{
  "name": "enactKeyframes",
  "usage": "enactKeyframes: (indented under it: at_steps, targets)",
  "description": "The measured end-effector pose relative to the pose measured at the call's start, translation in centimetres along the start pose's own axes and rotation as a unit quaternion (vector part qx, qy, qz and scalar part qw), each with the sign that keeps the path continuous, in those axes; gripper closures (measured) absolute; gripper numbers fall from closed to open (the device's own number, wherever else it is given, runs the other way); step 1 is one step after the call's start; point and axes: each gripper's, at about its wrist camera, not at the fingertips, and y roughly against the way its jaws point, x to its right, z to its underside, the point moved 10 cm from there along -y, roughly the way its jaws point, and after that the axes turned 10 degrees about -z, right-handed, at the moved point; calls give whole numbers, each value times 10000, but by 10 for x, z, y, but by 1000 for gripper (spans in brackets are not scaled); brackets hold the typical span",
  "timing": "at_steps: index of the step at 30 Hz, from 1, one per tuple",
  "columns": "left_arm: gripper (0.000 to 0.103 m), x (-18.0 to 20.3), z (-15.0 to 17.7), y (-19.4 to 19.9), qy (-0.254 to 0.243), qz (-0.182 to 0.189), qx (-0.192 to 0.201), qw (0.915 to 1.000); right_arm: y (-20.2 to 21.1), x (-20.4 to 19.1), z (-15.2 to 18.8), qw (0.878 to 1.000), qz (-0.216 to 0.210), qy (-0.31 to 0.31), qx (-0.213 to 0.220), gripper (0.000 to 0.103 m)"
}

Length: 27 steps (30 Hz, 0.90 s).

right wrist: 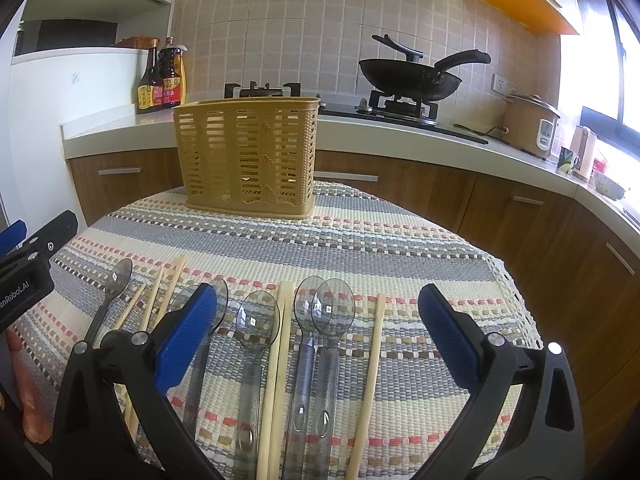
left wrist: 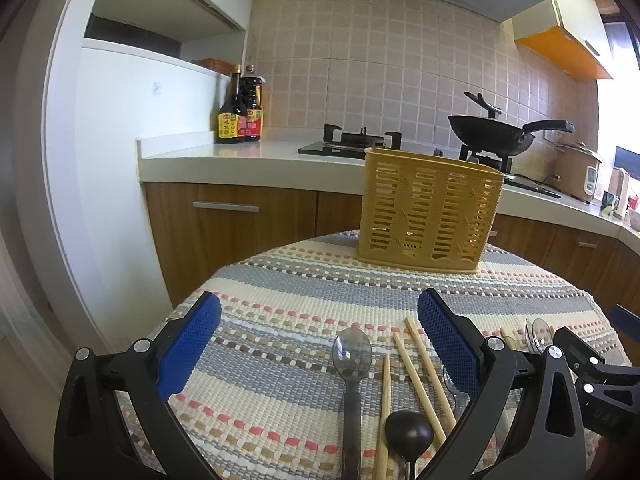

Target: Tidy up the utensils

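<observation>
A tan slotted utensil basket (left wrist: pixel 430 210) stands upright at the far side of the striped table mat (left wrist: pixel 280 280); it also shows in the right wrist view (right wrist: pixel 246 158). My left gripper (left wrist: pixel 320 320) is open and empty above a grey spoon (left wrist: pixel 352 354), wooden chopsticks (left wrist: pixel 424 364) and a dark ladle (left wrist: pixel 408 434). My right gripper (right wrist: pixel 318 312) is open and empty above several clear plastic spoons (right wrist: pixel 256 328) and chopsticks (right wrist: pixel 280 360). The left gripper's body (right wrist: pixel 28 268) shows at the left edge.
Behind the table runs a white counter (right wrist: pixel 400 132) with a gas stove, a black wok (right wrist: pixel 408 74), sauce bottles (left wrist: pixel 240 112) and a rice cooker (right wrist: pixel 528 124). Wooden cabinets stand below. The table edge curves near on both sides.
</observation>
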Motion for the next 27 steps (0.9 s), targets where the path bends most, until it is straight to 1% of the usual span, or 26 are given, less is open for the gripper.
enactKeyframes:
  at_steps: [2,4,8,9,10,12,13,19,23,24,25,27]
  targets:
    - [8,0,0,1,-7,4,11,10000,-1,0,1,10000,20,61,-49,7]
    - [8,1,0,1,-14,5,14,10000,-2,-1,2,9999,-57,-12,-131,7]
    - [8,1,1,0,-11,7,-8,10000,-1,-3,1,10000,-65,-6,-69,7]
    - [8,1,1,0,-2,0,-15,10000,0,-3,-2,9999,-79,-30,76,7]
    - [8,1,1,0,3,1,-19,10000,0,-3,-1,9999,-88,-49,74,7]
    - [8,1,2,0,7,1,-28,10000,0,-2,-1,9998,-133,-149,44,7]
    - [8,1,2,0,1,-1,-24,10000,-1,-1,1,9999,-92,-89,-54,7]
    - [8,1,2,0,-42,-27,-29,10000,-2,0,4,9997,-61,-25,-244,7]
    - [8,1,2,-2,-20,-37,-71,10000,-1,0,4,9997,-68,-26,-214,7]
    - [8,0,3,-2,-17,-36,-77,10000,-1,1,3,9998,-54,-30,-169,7]
    - [8,0,2,-3,-19,-37,-83,10000,0,2,3,9997,-26,-73,-213,7]
    - [8,0,3,-3,-17,-19,-101,9999,5,11,1,9995,256,-183,-50,7]
